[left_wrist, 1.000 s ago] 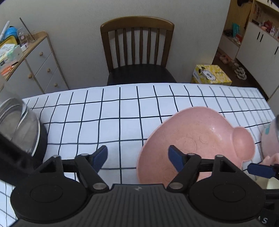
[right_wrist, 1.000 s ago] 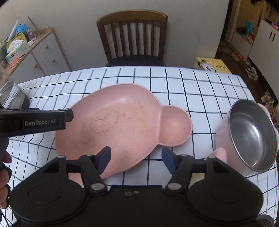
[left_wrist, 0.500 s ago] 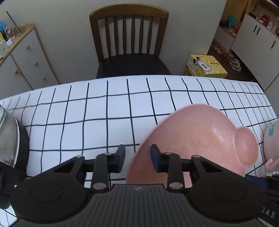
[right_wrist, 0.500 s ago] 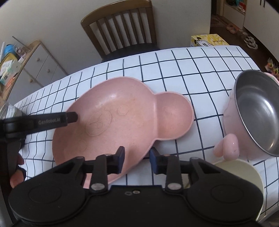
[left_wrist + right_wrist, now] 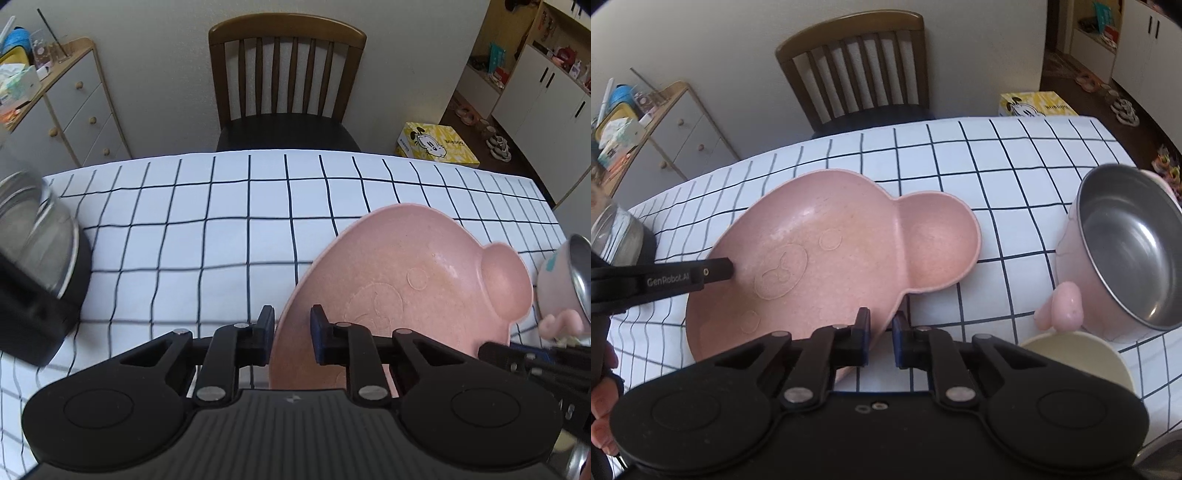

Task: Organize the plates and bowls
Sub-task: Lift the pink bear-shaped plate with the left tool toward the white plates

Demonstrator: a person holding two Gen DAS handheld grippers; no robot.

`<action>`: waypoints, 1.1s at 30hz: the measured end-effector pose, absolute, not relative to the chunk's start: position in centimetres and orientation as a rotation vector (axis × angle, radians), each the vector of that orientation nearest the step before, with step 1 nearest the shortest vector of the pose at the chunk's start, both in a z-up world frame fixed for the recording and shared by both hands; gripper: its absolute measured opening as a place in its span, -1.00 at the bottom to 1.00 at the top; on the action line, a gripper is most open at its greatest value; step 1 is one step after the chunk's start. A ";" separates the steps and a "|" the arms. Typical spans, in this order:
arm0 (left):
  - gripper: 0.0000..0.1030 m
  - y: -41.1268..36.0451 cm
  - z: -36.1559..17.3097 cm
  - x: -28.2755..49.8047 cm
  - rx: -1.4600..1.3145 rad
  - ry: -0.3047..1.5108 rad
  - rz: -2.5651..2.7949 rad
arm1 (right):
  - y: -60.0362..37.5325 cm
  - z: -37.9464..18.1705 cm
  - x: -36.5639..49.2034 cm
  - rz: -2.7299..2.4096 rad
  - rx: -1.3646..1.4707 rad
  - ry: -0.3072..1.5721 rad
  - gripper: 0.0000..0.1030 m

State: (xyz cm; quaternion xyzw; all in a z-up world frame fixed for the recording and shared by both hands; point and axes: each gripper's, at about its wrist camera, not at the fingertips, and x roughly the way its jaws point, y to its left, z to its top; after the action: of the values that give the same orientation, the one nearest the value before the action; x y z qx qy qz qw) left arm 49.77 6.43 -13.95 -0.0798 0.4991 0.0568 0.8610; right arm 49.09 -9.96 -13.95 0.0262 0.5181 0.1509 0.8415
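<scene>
Both hand-held grippers are angled steeply downward. The left hand-held gripper (image 5: 292, 330) has its jaws closing, with a pink rim between the pads. The right hand-held gripper (image 5: 881, 338) is closing too, pinching down on the near edge. A bit of the person's hand (image 5: 602, 417) shows at the left.
</scene>
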 end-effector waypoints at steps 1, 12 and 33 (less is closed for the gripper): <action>-0.62 6.4 -13.7 49.2 -0.170 1.046 0.121 | -10.0 -13.6 48.8 0.323 0.054 1.090 -0.76; -0.62 5.6 -9.4 41.1 -0.202 1.032 0.110 | -10.4 -9.6 44.3 0.366 0.014 1.053 -0.79; -0.64 7.4 -3.5 19.3 -0.257 1.014 0.101 | -9.7 -4.2 28.6 0.496 -0.023 1.049 -0.79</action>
State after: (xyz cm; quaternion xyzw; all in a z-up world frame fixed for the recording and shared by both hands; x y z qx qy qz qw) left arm 19.28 7.37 -3.50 -0.1228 0.4840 0.0482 0.8651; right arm 28.61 -9.68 -4.20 -0.0111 0.4957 0.2345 0.8362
